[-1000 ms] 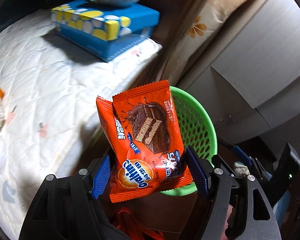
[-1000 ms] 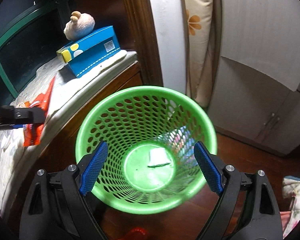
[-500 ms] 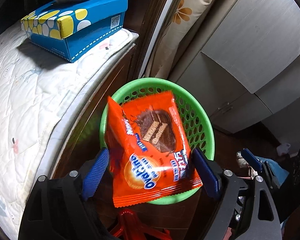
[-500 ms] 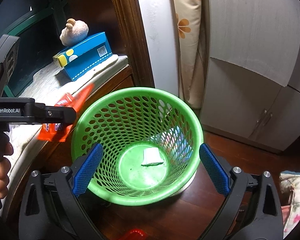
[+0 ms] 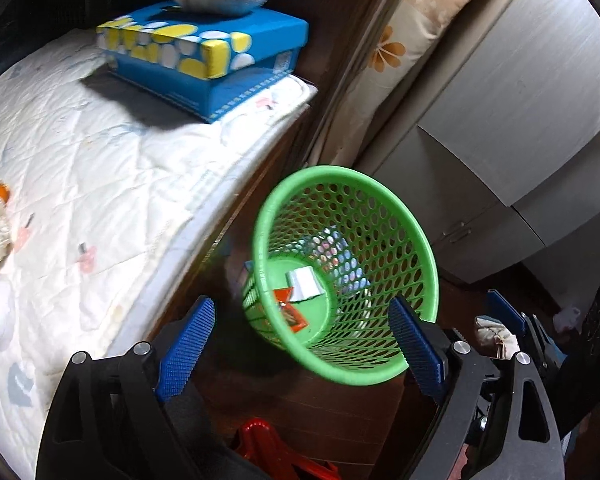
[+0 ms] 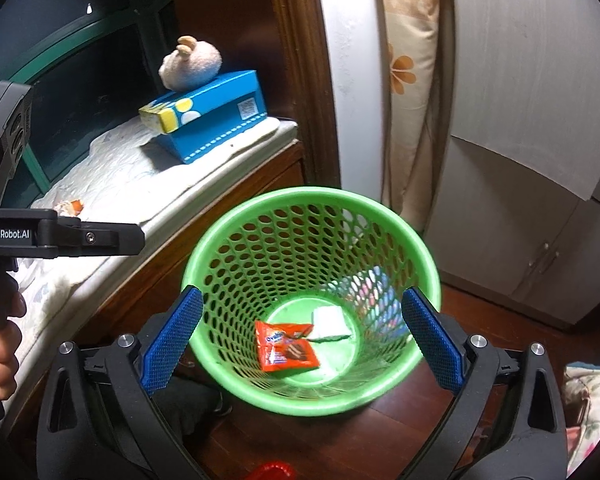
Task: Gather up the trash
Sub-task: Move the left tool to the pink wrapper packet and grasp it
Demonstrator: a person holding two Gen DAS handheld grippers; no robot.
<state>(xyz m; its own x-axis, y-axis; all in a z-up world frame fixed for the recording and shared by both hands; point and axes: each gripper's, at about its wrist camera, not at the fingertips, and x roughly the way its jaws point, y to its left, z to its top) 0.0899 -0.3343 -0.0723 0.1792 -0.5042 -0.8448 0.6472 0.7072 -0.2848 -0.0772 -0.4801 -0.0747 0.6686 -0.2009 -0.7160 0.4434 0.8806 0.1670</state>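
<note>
Orange wrapper [image 6: 286,350] lies in the green basket [image 6: 236,224], below the spread, empty left gripper [image 5: 300,336].

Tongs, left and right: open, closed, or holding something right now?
Left tongs: open, empty, just opened; orange wrapper lies in the green basket.
Right tongs: open, empty, just widened.
</note>
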